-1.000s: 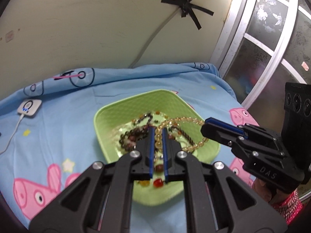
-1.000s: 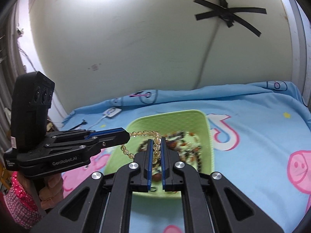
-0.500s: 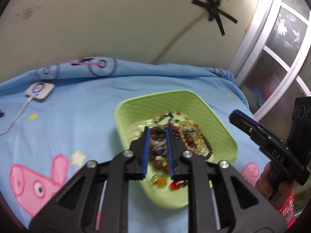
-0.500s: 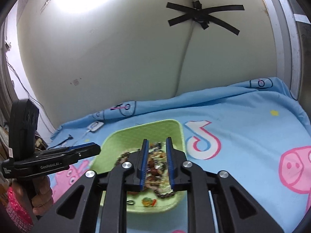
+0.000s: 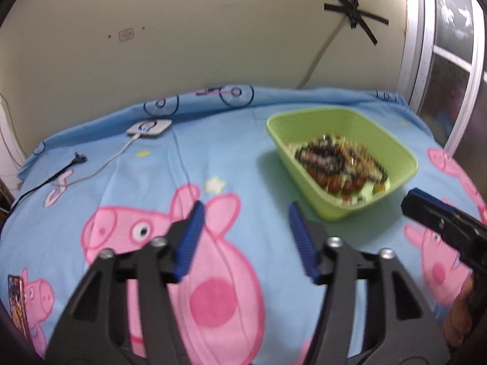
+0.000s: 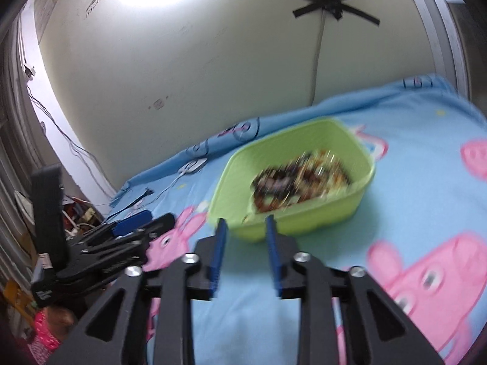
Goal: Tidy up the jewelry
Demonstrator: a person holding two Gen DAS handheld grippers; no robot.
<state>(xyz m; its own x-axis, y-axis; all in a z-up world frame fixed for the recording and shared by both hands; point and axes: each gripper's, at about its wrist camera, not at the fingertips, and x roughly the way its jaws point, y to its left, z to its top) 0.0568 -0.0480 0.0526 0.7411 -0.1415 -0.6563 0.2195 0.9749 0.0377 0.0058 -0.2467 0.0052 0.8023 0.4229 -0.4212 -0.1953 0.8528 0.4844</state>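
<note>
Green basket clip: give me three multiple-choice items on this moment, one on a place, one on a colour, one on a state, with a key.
1. Where is the jewelry?
A. Spread on the blue sheet
B. Piled inside the green basket
C. Hanging from a gripper

2. What colour are the pads on the gripper fingers?
A. Blue
B. Red
C. Yellow

3. How does the left gripper stand?
A. Shut on a bead string
B. Shut on the basket rim
C. Open, nothing between its jaws

Key:
1 B: the beads lie heaped in the green basket on the blue sheet.
2 A: blue strips line the inner faces in both wrist views.
3 C: its jaws have just been opening, and only the sheet shows in the gap; the right gripper has also just opened, empty.
</note>
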